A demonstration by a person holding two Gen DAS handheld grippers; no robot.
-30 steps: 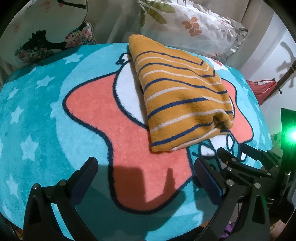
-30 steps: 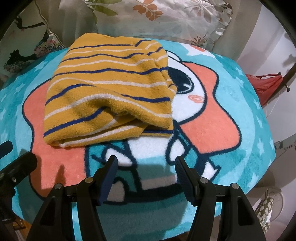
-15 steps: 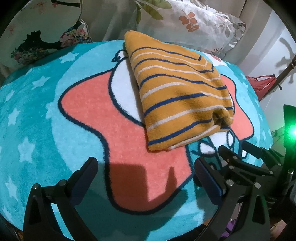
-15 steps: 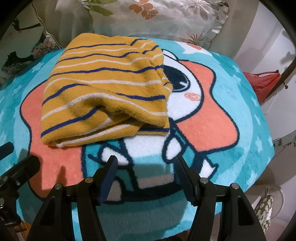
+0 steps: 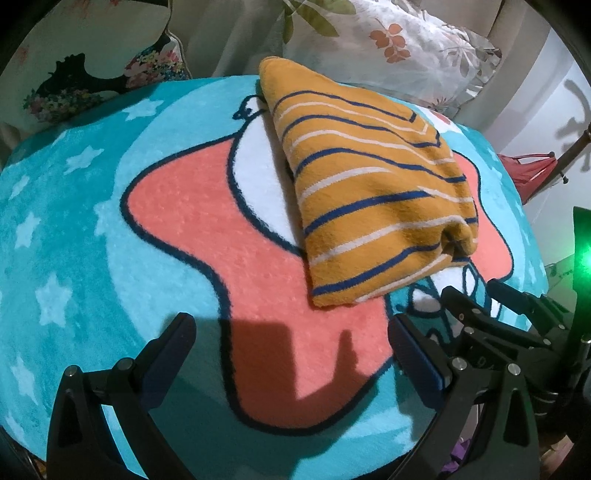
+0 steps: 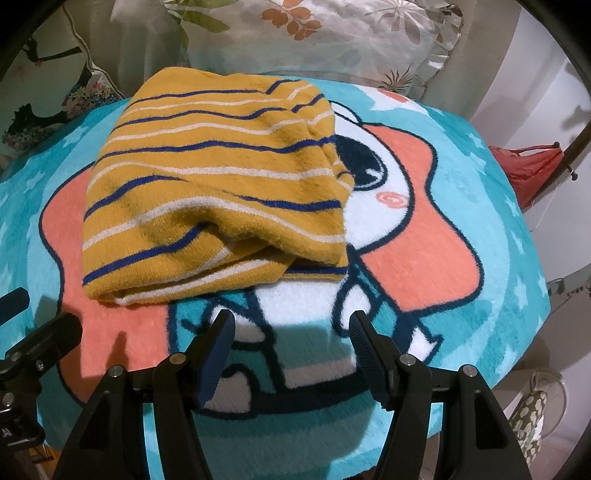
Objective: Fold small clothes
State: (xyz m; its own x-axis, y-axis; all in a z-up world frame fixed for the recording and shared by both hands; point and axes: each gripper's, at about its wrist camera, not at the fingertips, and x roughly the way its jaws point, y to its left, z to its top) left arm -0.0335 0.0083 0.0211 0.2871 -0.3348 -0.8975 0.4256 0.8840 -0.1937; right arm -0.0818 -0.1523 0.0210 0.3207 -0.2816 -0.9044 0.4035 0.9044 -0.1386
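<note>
Teal cartoon blanket (image 6: 480, 332) covers the surface, floral pillows (image 6: 314, 33) behind. Left claw (image 5: 291, 343) spread wide, empty, over bare pink patch. Right claw (image 6: 291, 328) also apart, empty, just short of the folded mustard striped garment (image 6: 218, 192) lying mid-blanket. Blanket open on both sides of garment.
</note>
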